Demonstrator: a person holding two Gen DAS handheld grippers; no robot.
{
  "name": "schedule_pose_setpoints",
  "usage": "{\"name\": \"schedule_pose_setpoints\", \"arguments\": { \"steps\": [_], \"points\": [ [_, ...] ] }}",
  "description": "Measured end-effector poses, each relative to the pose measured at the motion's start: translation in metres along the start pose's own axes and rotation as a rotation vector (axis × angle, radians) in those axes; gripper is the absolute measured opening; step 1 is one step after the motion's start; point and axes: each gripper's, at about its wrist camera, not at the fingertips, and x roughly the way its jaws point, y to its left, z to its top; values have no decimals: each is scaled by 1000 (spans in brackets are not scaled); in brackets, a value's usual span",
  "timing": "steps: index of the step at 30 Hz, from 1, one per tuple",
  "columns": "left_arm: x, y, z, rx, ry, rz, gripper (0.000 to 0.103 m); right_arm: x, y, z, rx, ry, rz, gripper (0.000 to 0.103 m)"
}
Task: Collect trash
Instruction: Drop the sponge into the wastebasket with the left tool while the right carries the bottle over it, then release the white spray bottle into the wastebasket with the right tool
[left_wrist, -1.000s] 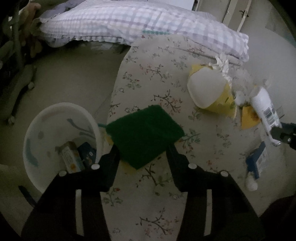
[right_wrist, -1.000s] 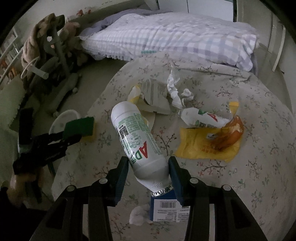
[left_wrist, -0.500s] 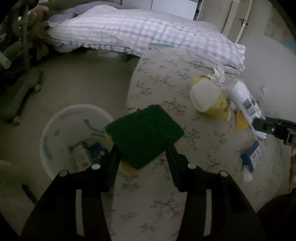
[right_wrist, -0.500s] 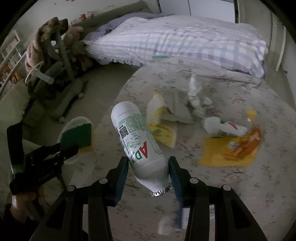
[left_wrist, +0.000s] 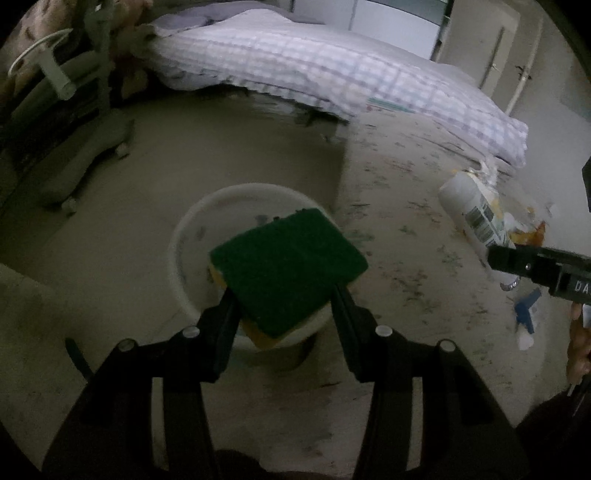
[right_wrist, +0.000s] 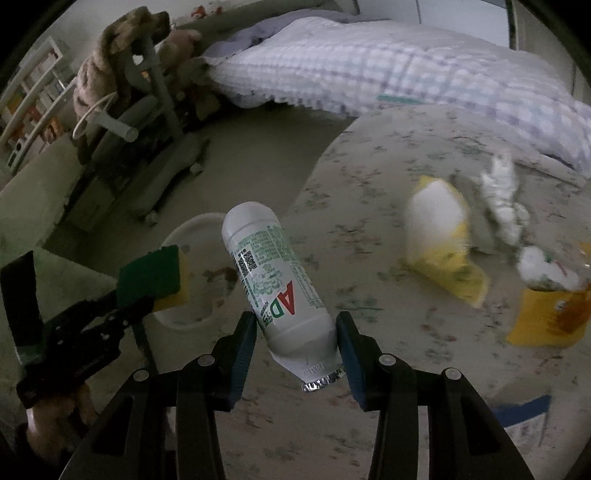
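Trash item one, a rectangular sponge with a dark green scouring face and a yellow underside, is clamped between the fingers of the left gripper and hangs over the round white plastic bin on the floor, left of the table. Trash item two, a white plastic bottle with green print and red letters, is clamped at its neck end in the right gripper, tilted base-up, above the near left part of the round table with its floral cloth. On the table to the right lie a yellow-and-white wrapper, crumpled white tissue and a flat yellow packet. A bed with a checked quilt stands on the far side.
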Motion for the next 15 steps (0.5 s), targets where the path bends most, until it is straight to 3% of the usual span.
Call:
{"name": "schedule_pose_setpoints", "arguments": {
  "steps": [5,10,15],
  "points": [
    [1,24,-3,-51,11,25,56,18,15,4,-15,24,14,45],
    [4,37,-8,-100,47,97,78,30,31,3,-47,36,22,45],
    [0,42,-13,-83,52,129,81,43,44,6,-66,52,18,45]
  ]
}}
